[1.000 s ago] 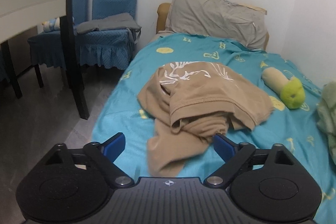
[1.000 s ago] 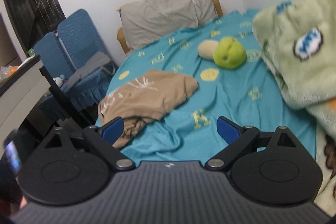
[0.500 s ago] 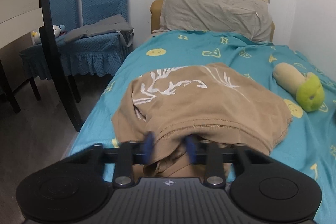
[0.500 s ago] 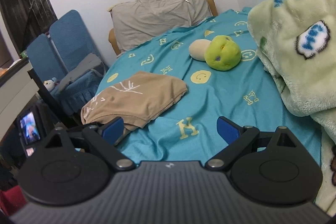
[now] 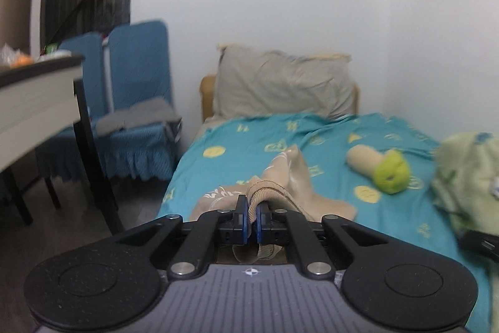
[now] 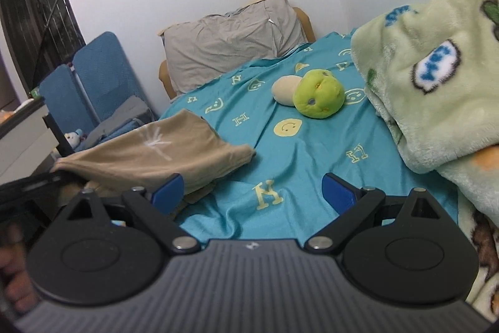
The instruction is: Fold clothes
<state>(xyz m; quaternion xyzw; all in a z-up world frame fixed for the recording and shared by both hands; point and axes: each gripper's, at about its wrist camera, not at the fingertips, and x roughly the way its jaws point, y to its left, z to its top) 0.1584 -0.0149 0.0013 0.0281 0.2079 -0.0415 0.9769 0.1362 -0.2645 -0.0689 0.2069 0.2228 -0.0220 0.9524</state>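
Observation:
A tan T-shirt (image 5: 290, 177) with a white print lies on the teal bedsheet (image 5: 327, 145). My left gripper (image 5: 252, 219) is shut on the shirt's ribbed hem and holds that edge up off the bed, so the cloth hangs stretched toward the mattress. In the right wrist view the same tan T-shirt (image 6: 162, 155) rises to the left, where the left gripper shows as a dark blur. My right gripper (image 6: 252, 191) hovers open over the sheet, its left pad close by the shirt's near edge, with nothing between its fingers.
A green and beige plush toy (image 6: 312, 94) lies mid-bed. A pale green fleece blanket (image 6: 436, 83) is heaped on the right. A grey pillow (image 5: 283, 86) leans at the headboard. Left of the bed stand blue chairs (image 5: 134, 114) and a dark-legged table (image 5: 40, 102).
My left gripper went from open to shut on the shirt's hem, then rose and pulled the cloth up. The right gripper stayed open and drifted slightly.

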